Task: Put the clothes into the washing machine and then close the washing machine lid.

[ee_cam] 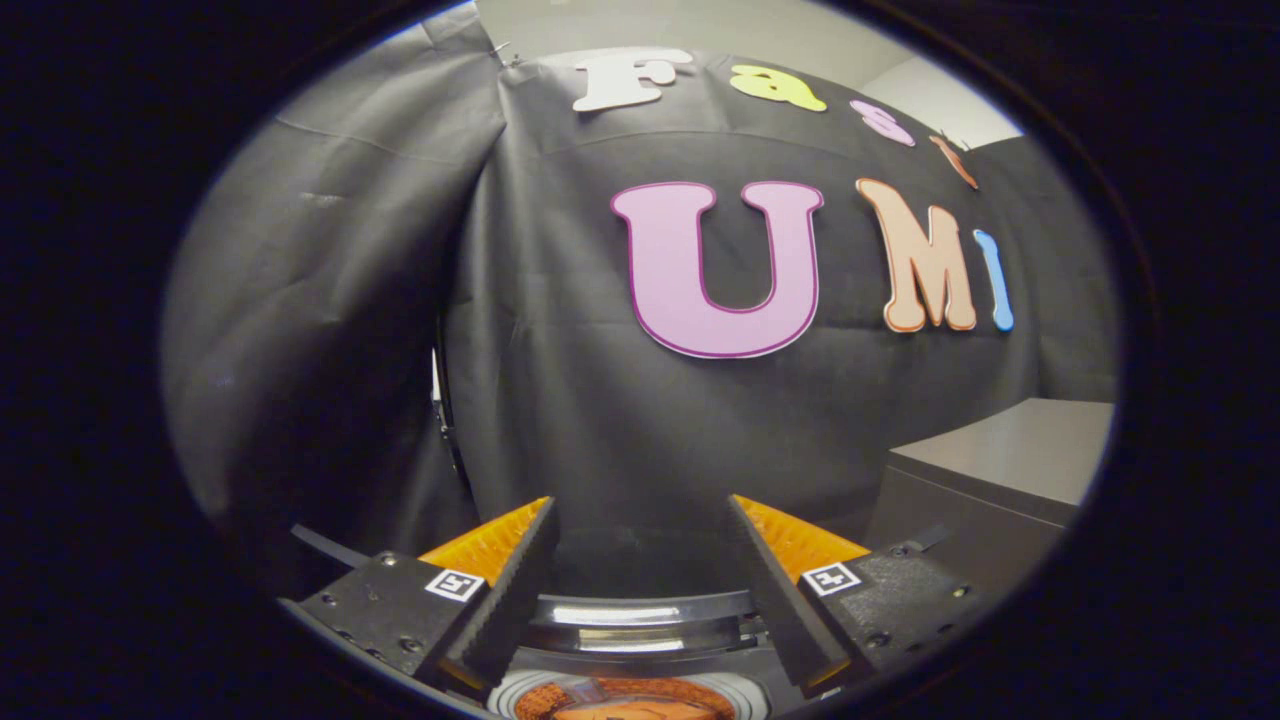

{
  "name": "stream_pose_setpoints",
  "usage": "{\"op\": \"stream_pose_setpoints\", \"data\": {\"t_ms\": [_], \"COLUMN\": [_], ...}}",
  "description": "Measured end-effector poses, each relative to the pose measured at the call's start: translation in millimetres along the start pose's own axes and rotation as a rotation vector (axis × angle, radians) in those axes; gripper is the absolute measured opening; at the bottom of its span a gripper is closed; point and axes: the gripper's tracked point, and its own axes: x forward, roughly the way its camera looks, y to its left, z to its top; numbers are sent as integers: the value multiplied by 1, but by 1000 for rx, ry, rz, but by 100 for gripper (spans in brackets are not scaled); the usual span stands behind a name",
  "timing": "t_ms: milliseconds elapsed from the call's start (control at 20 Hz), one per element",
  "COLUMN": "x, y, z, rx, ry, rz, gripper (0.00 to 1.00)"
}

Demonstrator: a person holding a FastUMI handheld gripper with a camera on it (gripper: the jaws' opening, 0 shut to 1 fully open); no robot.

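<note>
My gripper [640,515] is open, its two fingers spread wide with nothing between them, pointing at the booth's black cloth wall. Below the fingers I see the rim of the washing machine's round opening [640,612], dark with a shiny curved edge. Orange-brown cloth [625,700] lies inside the drum, just under the fingers' bases. The lid itself is hidden from me.
A grey box-like cabinet [1000,460] stands to the right, beyond the right finger. The black cloth wall [560,400] hangs close ahead, with a fold and a thin cable [440,400] running down it on the left.
</note>
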Motion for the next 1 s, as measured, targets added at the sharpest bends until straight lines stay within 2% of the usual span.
{"op": "stream_pose_setpoints", "data": {"t_ms": [650, 850, 1000], "x": [-3, -12, -33], "y": [3, 4, -3], "z": [-1, -13, -44], "rx": [3, 1, -24], "ry": [-18, 28, 136], "rz": [5, 13, -11], "gripper": [99, 98, 96]}}
